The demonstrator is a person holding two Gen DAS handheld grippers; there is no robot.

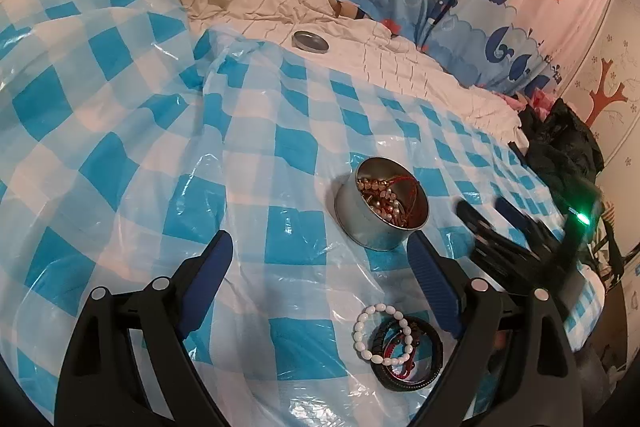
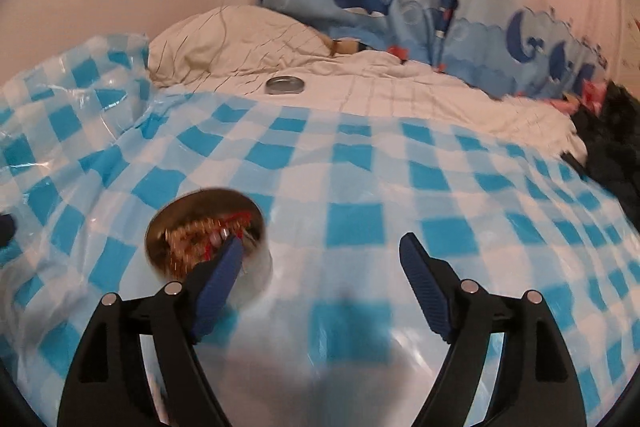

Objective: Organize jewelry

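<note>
progress: part done | tin (image 1: 382, 203) on bed, some jewelry already inside | bracelets (image 1: 398, 347) left on plastic sheet (image 1: 160, 155) near left claw (image 1: 320, 291) | both claws, right claw (image 2: 320, 287) too, spread wide, nothing held | lid (image 1: 310, 42) off

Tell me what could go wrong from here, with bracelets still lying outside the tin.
The open tin sits tilted on wrinkled plastic sheet over soft bedding; a nudge could spill it. The white bead bracelet overlaps the black bracelets, so one pinch may drag several. The lid lies far off.
</note>
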